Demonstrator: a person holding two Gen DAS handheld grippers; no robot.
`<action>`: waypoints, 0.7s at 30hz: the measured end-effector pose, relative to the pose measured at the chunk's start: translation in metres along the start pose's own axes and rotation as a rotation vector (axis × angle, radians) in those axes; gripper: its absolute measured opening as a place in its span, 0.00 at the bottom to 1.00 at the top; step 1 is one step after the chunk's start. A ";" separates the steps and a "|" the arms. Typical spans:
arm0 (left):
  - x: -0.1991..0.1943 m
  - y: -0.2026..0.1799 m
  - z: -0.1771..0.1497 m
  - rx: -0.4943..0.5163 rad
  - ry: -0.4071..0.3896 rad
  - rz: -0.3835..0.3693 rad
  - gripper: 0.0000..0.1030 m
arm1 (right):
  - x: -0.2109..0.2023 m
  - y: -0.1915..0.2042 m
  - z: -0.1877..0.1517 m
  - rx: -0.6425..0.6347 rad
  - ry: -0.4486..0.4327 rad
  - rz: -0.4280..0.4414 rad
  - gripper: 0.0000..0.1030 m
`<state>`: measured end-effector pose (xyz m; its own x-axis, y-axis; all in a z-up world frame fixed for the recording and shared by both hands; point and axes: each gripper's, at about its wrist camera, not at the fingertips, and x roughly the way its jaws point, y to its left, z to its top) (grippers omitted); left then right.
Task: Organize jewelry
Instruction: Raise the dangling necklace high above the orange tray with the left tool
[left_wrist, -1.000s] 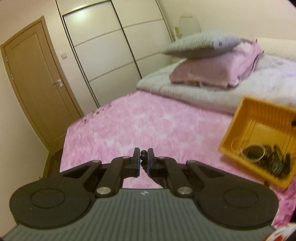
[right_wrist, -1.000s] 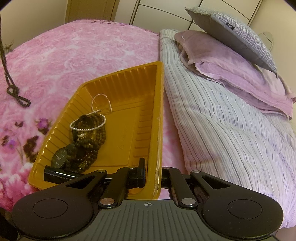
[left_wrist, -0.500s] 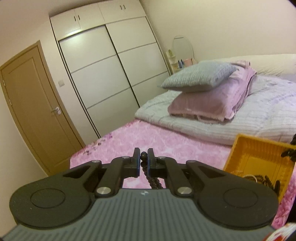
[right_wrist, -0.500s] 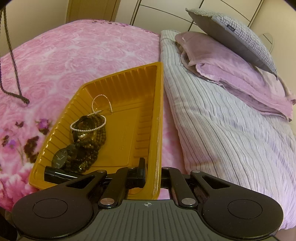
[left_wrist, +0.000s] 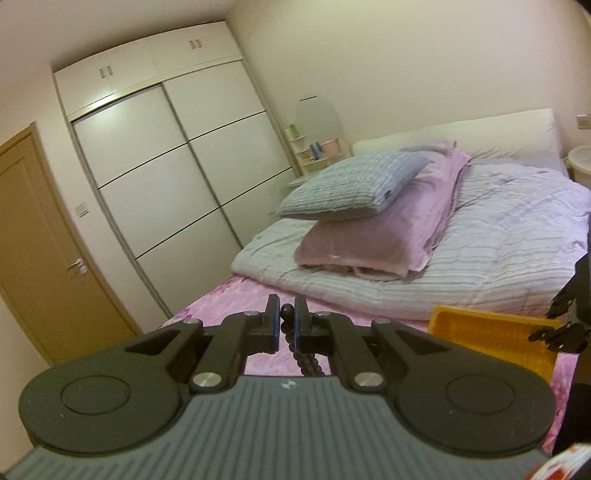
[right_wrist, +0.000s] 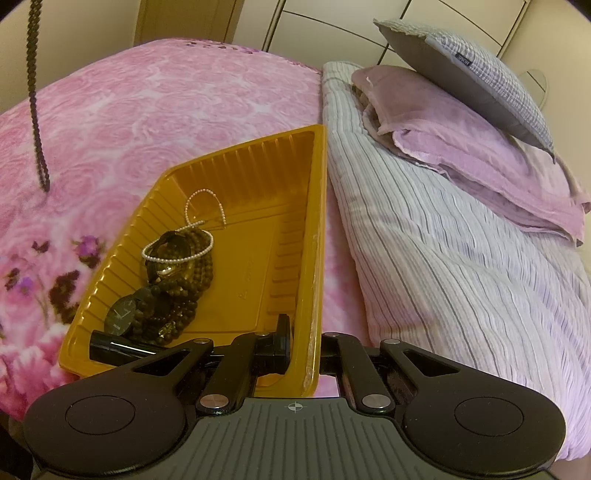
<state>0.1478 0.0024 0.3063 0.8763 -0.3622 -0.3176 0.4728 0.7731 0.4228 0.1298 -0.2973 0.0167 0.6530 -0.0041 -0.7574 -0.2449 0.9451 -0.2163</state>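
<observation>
Left gripper (left_wrist: 287, 325), clamped on the bead necklace (right_wrist: 37, 110), has lifted it clear of the bed (right_wrist: 147, 110); right gripper (right_wrist: 306, 350) apparently pinches the tray (right_wrist: 317, 221) wall.

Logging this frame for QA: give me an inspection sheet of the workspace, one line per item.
Surface: bed with pink floral blanket; striped duvet on its right half.
Job's things: orange tray on the blanket, holding a pearl strand, dark bead bracelets, a watch and a black tube. Dark bead necklace hangs clear above the blanket.
Clutter: folded purple blanket with a grey pillow on top.
Grippers: left gripper shut on the necklace; right gripper fingers straddle the tray's right wall, one inside, one outside.
Cables: nothing seen.
Surroundings: white wardrobe, wooden door, small shelf in the corner.
</observation>
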 end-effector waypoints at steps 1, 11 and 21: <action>0.003 -0.003 0.005 0.006 -0.005 -0.011 0.06 | 0.000 0.000 0.000 0.000 0.000 0.000 0.06; 0.031 -0.050 0.058 0.061 -0.080 -0.141 0.06 | 0.001 -0.001 -0.001 0.006 -0.004 0.008 0.06; 0.068 -0.101 0.070 0.083 -0.054 -0.264 0.06 | 0.002 -0.004 -0.003 0.012 -0.008 0.020 0.06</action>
<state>0.1666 -0.1366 0.3014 0.7241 -0.5747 -0.3813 0.6897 0.6037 0.3997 0.1297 -0.3019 0.0137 0.6540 0.0176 -0.7563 -0.2494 0.9489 -0.1936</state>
